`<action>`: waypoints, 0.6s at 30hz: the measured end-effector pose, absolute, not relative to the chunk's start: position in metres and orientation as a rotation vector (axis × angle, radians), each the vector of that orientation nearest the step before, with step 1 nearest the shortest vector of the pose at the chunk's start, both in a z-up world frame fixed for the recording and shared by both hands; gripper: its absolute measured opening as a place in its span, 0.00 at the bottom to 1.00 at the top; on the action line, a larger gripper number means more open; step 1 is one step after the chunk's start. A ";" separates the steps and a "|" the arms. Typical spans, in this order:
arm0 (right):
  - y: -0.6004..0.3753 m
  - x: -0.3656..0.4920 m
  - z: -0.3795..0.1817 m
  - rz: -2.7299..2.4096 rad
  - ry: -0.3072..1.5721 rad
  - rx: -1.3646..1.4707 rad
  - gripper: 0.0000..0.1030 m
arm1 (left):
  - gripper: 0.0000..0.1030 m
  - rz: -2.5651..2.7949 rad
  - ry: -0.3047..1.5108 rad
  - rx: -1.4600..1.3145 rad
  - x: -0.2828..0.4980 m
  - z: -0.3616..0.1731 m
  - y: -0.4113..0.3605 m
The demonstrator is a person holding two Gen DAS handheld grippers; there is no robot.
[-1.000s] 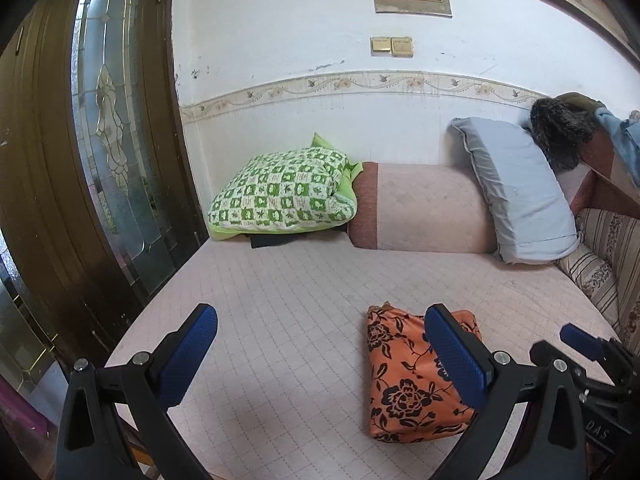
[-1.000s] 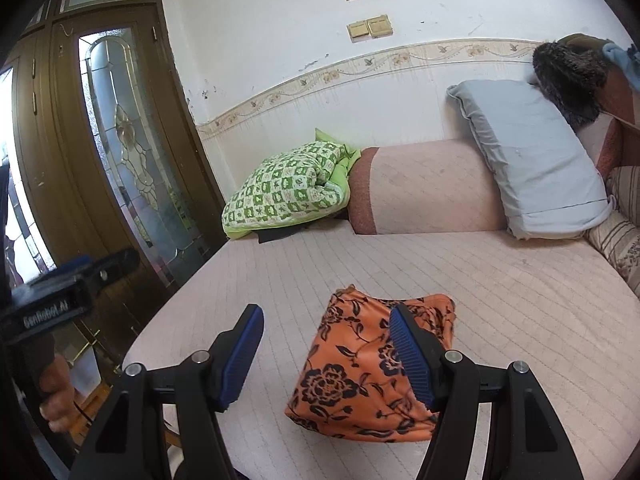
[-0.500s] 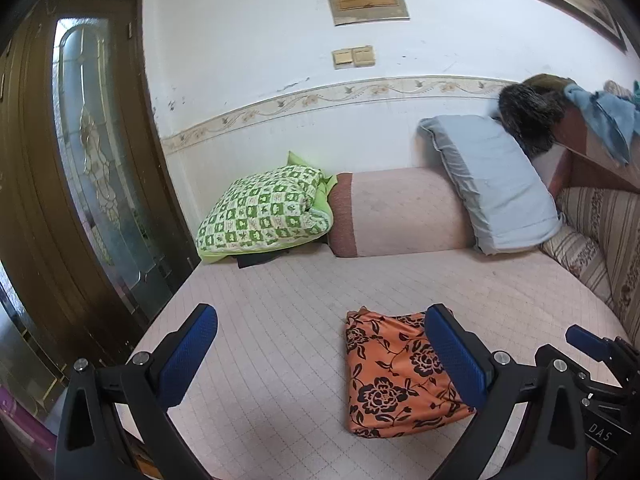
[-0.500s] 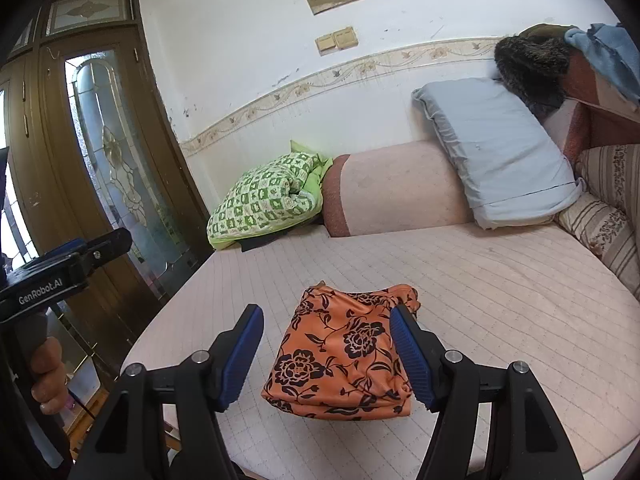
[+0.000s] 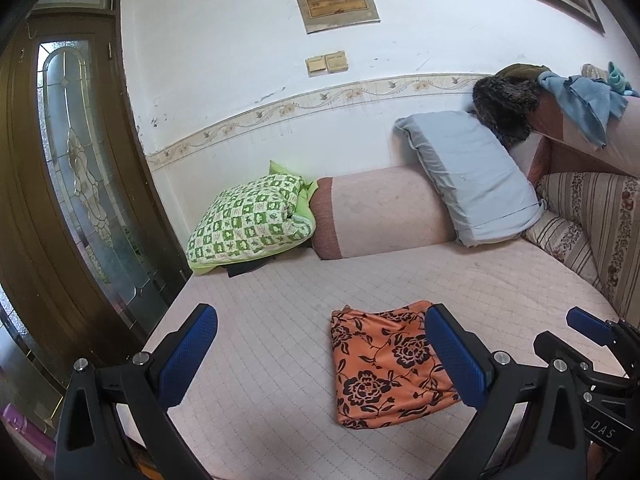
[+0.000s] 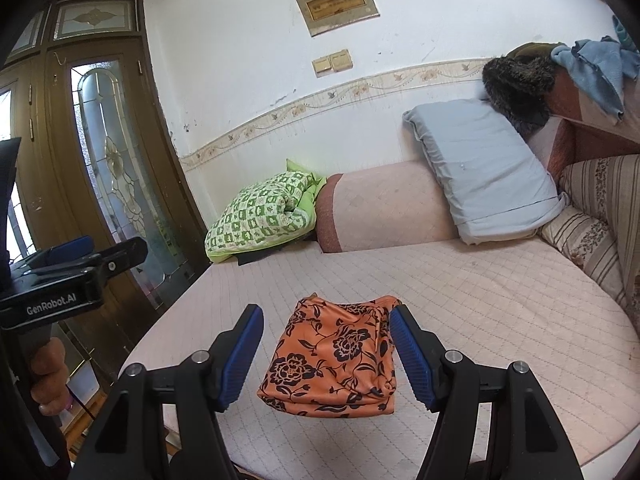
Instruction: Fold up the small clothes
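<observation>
wooden door (image 5: 76, 184) with leaded glass panel at far left, beside the bed edge. next along the wall, green checked pillow (image 5: 250, 222) leaning against a pink bolster (image 5: 380, 210); something dark and flat tucked under the pillow, can't tell what. grey-blue pillow (image 5: 472, 178) propped upright on the bolster's right end. above it a dark furry item (image 5: 506, 106) and a blue cloth (image 5: 584, 100) draped on the headboard top. striped cushion (image 5: 596, 216) at far right.

pink quilted mattress (image 5: 280, 320) fills the middle. orange floral garment (image 5: 384, 364) lies on it near the front edge, folded into a compact rectangle, flat, nothing touching it.

left gripper (image 5: 320, 354): jaws spread wide, blue pads empty, held above the mattress front; the garment sits toward its right finger, partly hidden behind that pad. in the right wrist view this gripper (image 6: 68, 250) shows at the left margin, held in a bare hand (image 6: 48, 376), off the bed side.

right gripper (image 6: 326, 354): jaws also spread wide, nothing between the pads, garment (image 6: 336, 360) centred in the gap in view but lying on the mattress (image 6: 500, 312) beyond and below the fingertips, not touched. from the left wrist view its tip (image 5: 588, 324) shows at the right margin.
</observation>
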State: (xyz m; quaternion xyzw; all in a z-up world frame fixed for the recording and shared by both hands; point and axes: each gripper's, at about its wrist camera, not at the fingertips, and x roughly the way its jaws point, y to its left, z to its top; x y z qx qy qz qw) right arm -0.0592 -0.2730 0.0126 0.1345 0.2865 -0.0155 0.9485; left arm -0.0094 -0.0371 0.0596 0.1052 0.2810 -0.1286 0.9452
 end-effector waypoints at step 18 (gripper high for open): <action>-0.288 -0.046 0.002 -0.033 0.599 0.327 0.69 | 1.00 -0.305 0.585 0.205 0.011 0.047 -0.064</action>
